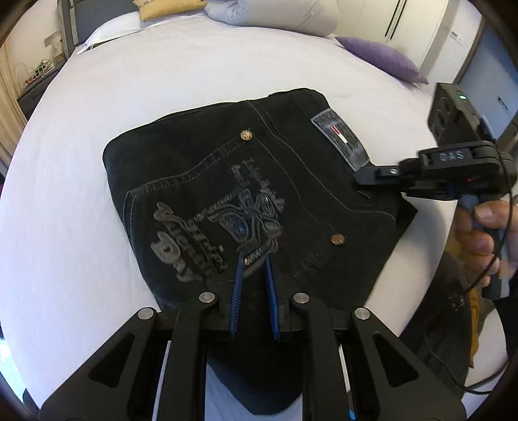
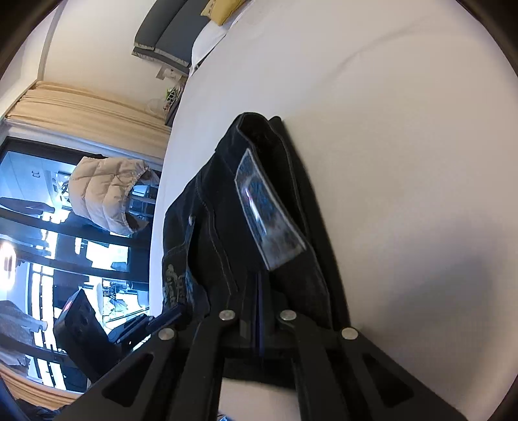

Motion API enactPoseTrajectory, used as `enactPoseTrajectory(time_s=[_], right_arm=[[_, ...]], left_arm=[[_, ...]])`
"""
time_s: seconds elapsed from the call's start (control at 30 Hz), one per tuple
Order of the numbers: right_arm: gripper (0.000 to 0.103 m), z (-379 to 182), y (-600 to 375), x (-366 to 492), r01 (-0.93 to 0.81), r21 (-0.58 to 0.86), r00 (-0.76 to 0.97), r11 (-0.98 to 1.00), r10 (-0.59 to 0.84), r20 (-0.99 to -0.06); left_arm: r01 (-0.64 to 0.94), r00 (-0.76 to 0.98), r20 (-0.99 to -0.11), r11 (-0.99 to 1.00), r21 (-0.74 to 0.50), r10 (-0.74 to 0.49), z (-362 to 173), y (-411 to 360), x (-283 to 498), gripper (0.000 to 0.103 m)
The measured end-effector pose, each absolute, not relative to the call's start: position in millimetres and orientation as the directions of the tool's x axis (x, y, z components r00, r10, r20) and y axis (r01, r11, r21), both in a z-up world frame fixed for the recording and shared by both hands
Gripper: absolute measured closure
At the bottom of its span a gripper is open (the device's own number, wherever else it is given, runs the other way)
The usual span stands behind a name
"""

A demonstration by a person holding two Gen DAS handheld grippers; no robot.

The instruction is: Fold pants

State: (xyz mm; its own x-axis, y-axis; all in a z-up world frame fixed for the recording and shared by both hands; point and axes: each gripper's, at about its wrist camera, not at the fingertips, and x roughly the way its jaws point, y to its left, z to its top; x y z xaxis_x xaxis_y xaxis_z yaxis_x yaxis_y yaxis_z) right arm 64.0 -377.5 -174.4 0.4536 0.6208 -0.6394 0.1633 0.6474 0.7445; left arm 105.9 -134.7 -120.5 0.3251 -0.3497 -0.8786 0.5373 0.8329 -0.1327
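Although the bed (image 1: 136, 74) fills most of both views with its pale sheet, the black pants (image 1: 246, 181) are the landmark here: they lie near the bed's middle as a compact folded bundle, back pocket with its grey print facing up and the waistband patch (image 1: 341, 139) at the bundle's far right corner. Beyond the pants, toward the headboard, sit a purple cushion (image 1: 382, 58) and a yellow pillow (image 1: 162, 8), well apart from the denim. The left hand-held gripper (image 1: 254, 265) hovers over the near edge of the pants with its blue pads parted and nothing between them, so it is released. The right hand-held gripper (image 2: 259, 291) is at the pants' right edge just below the patch; its pads look pressed close together, seemingly pinching the waistband layers, though motion blur leaves that grasp a judgement. The folding appears nearly finished, with only tidying or a last tuck left. The next move likely calls for laying that pinched edge flat and square with the layers beneath, then letting go without dragging the stack askew.
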Motion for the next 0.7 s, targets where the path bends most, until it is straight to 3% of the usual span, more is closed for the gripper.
enactPoseTrajectory(time_s=[0.3, 0.47, 0.53, 0.6, 0.67, 0.7], right_arm=[[0.103, -192, -373, 33, 0.144, 0.756, 0.491, 0.639, 0.617, -0.615], [0.103, -181, -373, 26, 0.116, 0.742, 0.513, 0.66, 0.6, -0.614], [0.08, -165, -375, 22, 0.089, 0.753, 0.525, 0.653, 0.611, -0.592], [0.026, -140, -383, 16, 0.047, 0.778, 0.582, 0.627, 0.615, -0.531], [0.008, -119, -395, 12, 0.015, 0.762, 0.647, 0.647, 0.575, -0.501], [0.008, -111, -405, 15, 0.001, 0.753, 0.657, 0.658, 0.567, -0.497]], left_arm=[[0.546, 0.337, -0.884, 0.832, -0.097, -0.324, -126, -134, 92, 0.089], [0.531, 0.325, -0.871, 0.833, -0.154, -0.368, -132, -126, 95, 0.089], [0.518, 0.316, -0.858, 0.831, -0.201, -0.405, -124, -115, 93, 0.089], [0.488, 0.323, -0.839, 0.836, -0.249, -0.438, -109, -98, 89, 0.089], [0.463, 0.368, -0.812, 0.847, -0.263, -0.453, -93, -76, 82, 0.083], [0.445, 0.386, -0.806, 0.856, -0.264, -0.449, -88, -65, 82, 0.077]])
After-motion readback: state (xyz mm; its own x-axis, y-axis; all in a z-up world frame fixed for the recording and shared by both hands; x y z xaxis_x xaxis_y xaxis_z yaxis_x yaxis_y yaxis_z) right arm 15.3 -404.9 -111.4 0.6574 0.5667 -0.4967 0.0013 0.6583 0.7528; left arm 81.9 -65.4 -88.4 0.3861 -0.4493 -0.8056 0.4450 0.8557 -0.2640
